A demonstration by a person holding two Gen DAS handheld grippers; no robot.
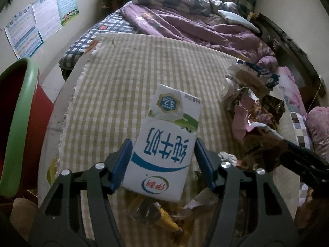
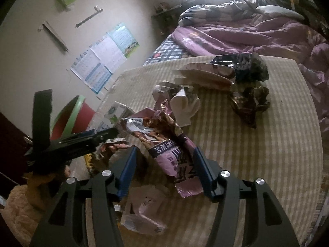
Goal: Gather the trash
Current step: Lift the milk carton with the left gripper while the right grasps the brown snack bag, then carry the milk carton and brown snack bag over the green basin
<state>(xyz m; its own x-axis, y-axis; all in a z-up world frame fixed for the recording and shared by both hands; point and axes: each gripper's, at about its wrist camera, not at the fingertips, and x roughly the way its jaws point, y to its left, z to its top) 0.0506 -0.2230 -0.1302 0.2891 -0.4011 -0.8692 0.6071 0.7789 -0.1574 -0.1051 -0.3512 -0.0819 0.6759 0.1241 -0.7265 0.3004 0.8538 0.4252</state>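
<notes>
1. Left hand-held gripper (image 1: 162,160) is clamped on the milk carton (image 1: 164,144), centre frame, above the striped counter (image 1: 123,72).
2. Right hand-held gripper (image 2: 164,170) stands apart around a purple snack wrapper (image 2: 164,144).
3. Red bin (image 1: 18,123) at left edge; crumpled wrappers (image 1: 253,103) at right.

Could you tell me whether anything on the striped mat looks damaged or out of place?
Yes. The milk carton between the left gripper's fingers has its top torn open. Beside it, a torn purple snack wrapper lies between the right gripper's fingers, with more crumpled wrappers scattered over the striped mat.
</notes>
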